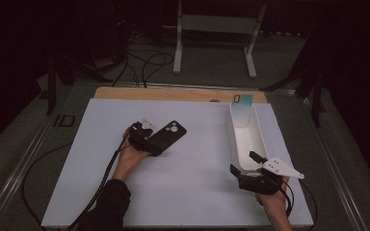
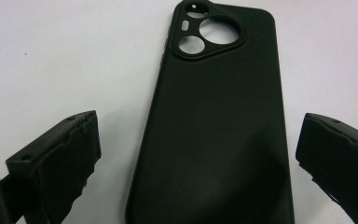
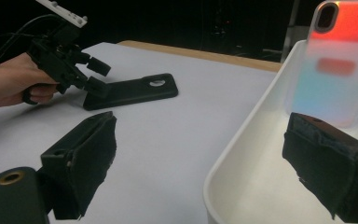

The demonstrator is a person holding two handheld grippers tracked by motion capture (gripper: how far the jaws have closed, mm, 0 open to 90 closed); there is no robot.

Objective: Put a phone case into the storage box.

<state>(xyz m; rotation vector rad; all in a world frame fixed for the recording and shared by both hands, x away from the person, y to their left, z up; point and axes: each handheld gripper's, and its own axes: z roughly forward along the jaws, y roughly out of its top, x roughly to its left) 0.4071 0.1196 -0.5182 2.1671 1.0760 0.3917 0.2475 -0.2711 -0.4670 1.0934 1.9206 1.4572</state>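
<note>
Left gripper (image 1: pixel 149 144): jaws apart astride black phone case (image 1: pixel 166 136), its near end cut off.
Right gripper (image 1: pixel 246 166): jaws apart over white tray (image 1: pixel 257 137) wall, table's right edge.

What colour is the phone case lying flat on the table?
Black. The phone case shows best in the left gripper view.
</note>
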